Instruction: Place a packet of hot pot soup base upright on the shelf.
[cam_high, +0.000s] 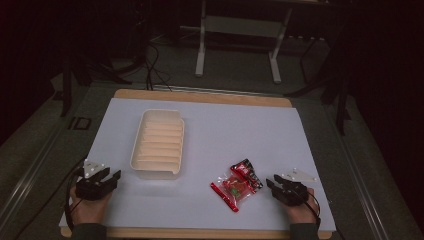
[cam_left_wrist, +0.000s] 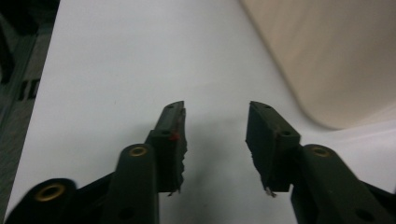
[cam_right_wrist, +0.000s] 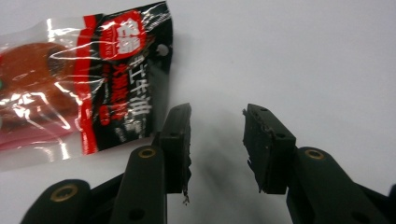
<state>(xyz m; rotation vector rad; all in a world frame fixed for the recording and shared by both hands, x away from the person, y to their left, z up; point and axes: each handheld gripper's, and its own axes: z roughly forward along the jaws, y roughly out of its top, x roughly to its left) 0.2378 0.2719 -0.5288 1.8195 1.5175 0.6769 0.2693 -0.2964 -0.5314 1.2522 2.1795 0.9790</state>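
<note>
Glossy red, black and clear plastic makes up the packet (cam_high: 237, 185), a flat snack pouch lying on the white sheet (cam_high: 240, 130) that covers the table. One end is black with a red label and pale print; the middle is see-through and shows a reddish-orange filling, and a red sealed strip runs along the near edge. In the right gripper view the packet (cam_right_wrist: 88, 79) lies flat, its black end just beside the left-hand jaw, and the film catches glare and creases.

The right gripper (cam_high: 278, 184) rests on the sheet close to the packet's right end, jaws spread apart with nothing between them. The left gripper (cam_high: 111, 176) sits near the table's left front, also spread and empty, just beside the near end of the cream tray (cam_high: 135, 150).
</note>
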